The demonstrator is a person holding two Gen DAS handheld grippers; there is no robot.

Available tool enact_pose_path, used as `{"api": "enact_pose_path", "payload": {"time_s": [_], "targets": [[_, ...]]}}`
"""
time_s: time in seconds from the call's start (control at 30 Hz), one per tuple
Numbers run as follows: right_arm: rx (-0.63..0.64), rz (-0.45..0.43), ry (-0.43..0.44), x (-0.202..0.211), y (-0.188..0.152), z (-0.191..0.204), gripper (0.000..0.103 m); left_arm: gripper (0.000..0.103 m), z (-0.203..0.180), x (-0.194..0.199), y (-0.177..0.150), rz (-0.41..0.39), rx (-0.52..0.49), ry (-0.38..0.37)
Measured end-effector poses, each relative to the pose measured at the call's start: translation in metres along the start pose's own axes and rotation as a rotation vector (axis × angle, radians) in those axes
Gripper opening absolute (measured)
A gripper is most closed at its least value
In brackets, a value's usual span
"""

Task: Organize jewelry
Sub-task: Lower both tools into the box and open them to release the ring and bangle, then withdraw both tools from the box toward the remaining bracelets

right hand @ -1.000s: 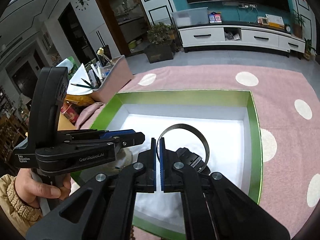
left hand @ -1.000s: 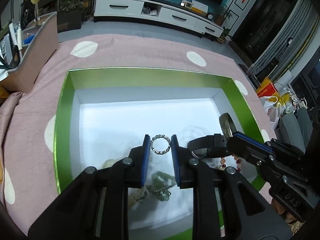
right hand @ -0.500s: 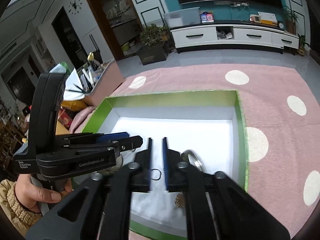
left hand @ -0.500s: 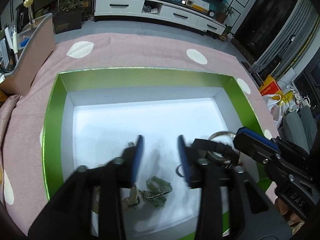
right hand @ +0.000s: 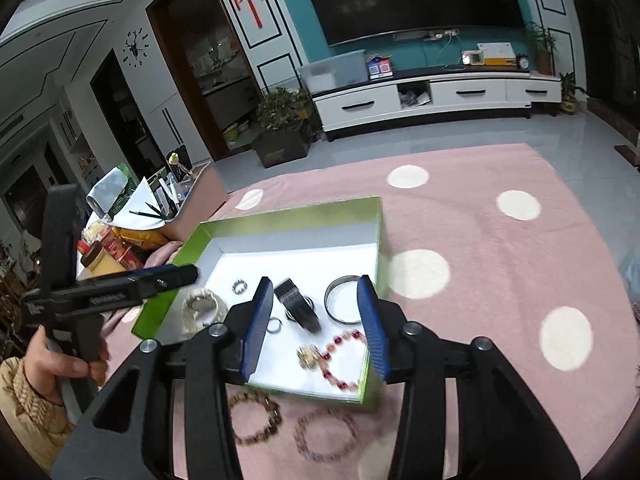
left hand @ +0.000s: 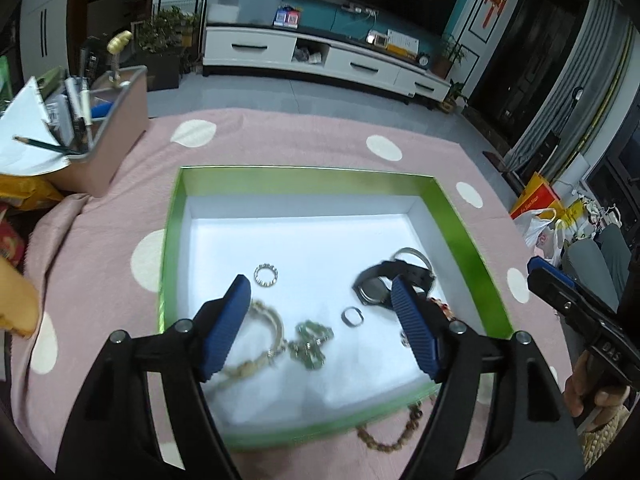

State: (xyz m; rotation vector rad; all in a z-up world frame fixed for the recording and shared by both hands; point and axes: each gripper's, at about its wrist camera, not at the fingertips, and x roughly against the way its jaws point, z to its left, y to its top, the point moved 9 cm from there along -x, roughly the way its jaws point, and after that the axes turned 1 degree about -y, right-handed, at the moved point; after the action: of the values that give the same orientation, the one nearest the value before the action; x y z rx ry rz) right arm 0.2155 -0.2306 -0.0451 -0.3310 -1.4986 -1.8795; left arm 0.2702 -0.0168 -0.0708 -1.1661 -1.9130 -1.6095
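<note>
A green box [left hand: 456, 216] with a white floor lies on the pink dotted cloth; it also shows in the right wrist view [right hand: 280, 216]. In it lie a bead ring [left hand: 266, 275], a black watch [left hand: 384, 284], a small silver ring [left hand: 352, 316], a green necklace [left hand: 312, 340], a pale bracelet [left hand: 260, 356], a silver bangle [right hand: 346, 298] and a red bead bracelet [right hand: 340, 360]. My left gripper [left hand: 320, 328] is open and empty above the box. My right gripper [right hand: 316, 324] is open and empty above the box's near end.
Two bead bracelets [right hand: 256, 416] [right hand: 326, 434] lie on the cloth in front of the box. A brown bead string [left hand: 394, 432] lies by the box's near edge. A pink organiser with pens [left hand: 108, 132] stands at the far left. Snack packets [right hand: 120, 248] sit left.
Both grippers have opened wide and pulled back and up from the box. The bead ring and the watch with bangle now lie loose on the box floor.
</note>
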Motion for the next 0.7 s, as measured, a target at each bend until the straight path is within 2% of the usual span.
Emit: {"api": "enact_pose_path", "payload": {"time_s": [0.3, 0.47, 0.7], "targets": [[0.029, 0.016, -0.029, 0.034, -0.033, -0.001, 0.044, 0.083, -0.001, 0.055, -0.029, -0.061, 0.027, 0.007], [0.011, 0.054, -0.042, 0.037, -0.057, -0.005, 0.044, 0.085, -0.002, 0.065, -0.058, -0.043, 0.021, 0.012], [-0.023, 0.116, -0.06, 0.036, -0.099, -0.013, 0.044, 0.085, -0.008, 0.054, -0.102, 0.021, 0.025, 0.003]]}}
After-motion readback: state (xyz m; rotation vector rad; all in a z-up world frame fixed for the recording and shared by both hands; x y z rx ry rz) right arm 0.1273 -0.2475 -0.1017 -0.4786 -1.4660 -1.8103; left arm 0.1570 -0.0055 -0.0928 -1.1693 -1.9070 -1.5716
